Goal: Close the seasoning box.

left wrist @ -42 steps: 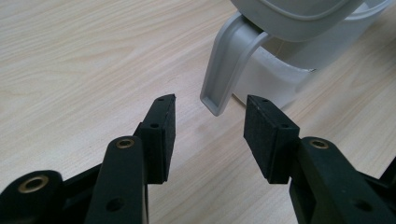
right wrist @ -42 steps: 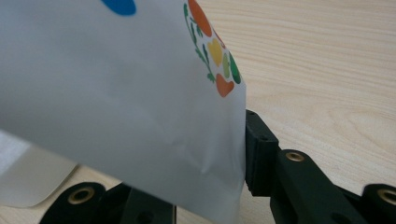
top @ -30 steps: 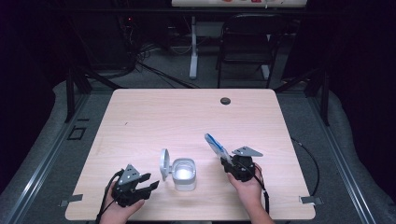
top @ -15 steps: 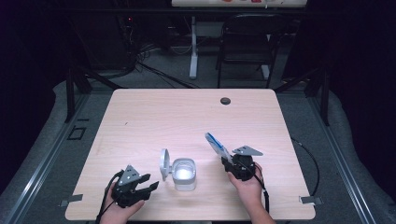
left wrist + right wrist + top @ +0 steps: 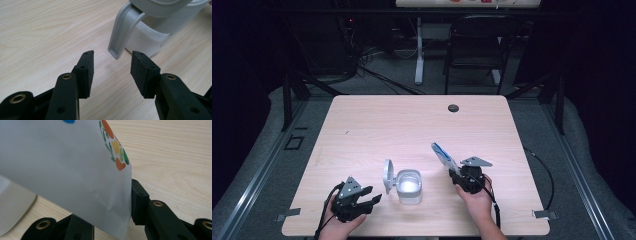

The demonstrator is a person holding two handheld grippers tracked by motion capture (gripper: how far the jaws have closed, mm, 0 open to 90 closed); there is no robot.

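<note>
Bare table (image 5: 412, 125) all round; sole obstacle the open-lidded white container (image 5: 408, 186) between both grippers.

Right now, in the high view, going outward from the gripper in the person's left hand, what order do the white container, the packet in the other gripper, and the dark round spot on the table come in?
From the left gripper:
1. White container, lid flipped open, just to its right.
2. Packet, held up in the right gripper, farther right.
3. Dark round spot, near the table's far edge.

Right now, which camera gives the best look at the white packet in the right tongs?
The right gripper view: the packet is close, its printed fruit design clear, clamped between the black jaws. The high view shows it small, tilted up from the right tongs. The left gripper view shows the container instead.
</note>
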